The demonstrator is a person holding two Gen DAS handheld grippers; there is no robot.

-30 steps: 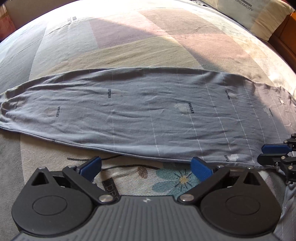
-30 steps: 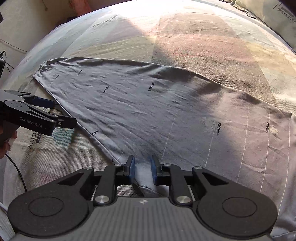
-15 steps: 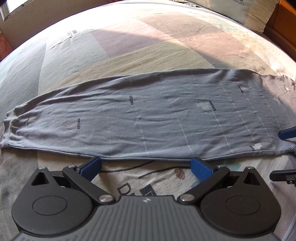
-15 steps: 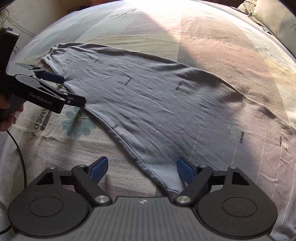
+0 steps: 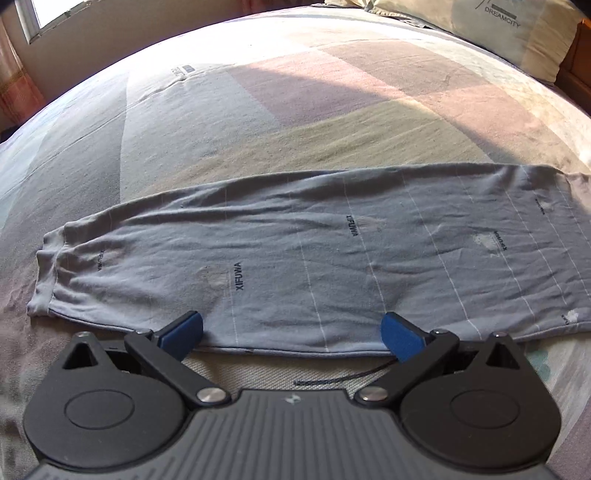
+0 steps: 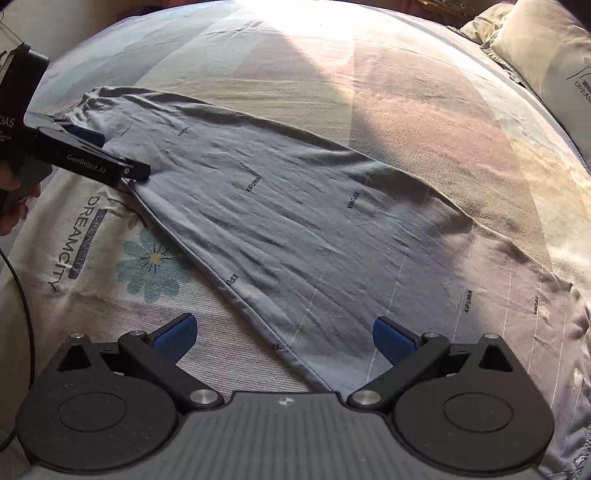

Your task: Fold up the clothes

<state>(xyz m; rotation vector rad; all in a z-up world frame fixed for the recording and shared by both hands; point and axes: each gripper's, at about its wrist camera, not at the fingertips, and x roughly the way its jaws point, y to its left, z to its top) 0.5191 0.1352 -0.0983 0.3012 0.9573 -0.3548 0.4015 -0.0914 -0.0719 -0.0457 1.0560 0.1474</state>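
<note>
A long grey garment (image 5: pixel 314 251) printed with "XIFUWA" and thin white lines lies flat across the bed, its cuffed end at the left. My left gripper (image 5: pixel 291 328) hovers open over the garment's near edge, nothing pressed between its blue pads. In the right wrist view the same garment (image 6: pixel 295 221) runs diagonally, and the left gripper (image 6: pixel 118 155) sits at its far left end. My right gripper (image 6: pixel 284 330) has its jaws opening wide. The garment's near edge lies loose below and between them, untouched by the pads.
The bedsheet (image 6: pixel 74 236) carries a blue flower print and "DREAMCITY" lettering. Pillows (image 5: pixel 524 33) lie at the far right of the bed. A thin black cord (image 5: pixel 343 380) lies under the left gripper. A person's hand (image 6: pixel 14 206) holds the left gripper's handle.
My right gripper went from shut on the garment's edge to wide open, and the cloth dropped flat. The left gripper slid left along the near edge toward the cuffed end.
</note>
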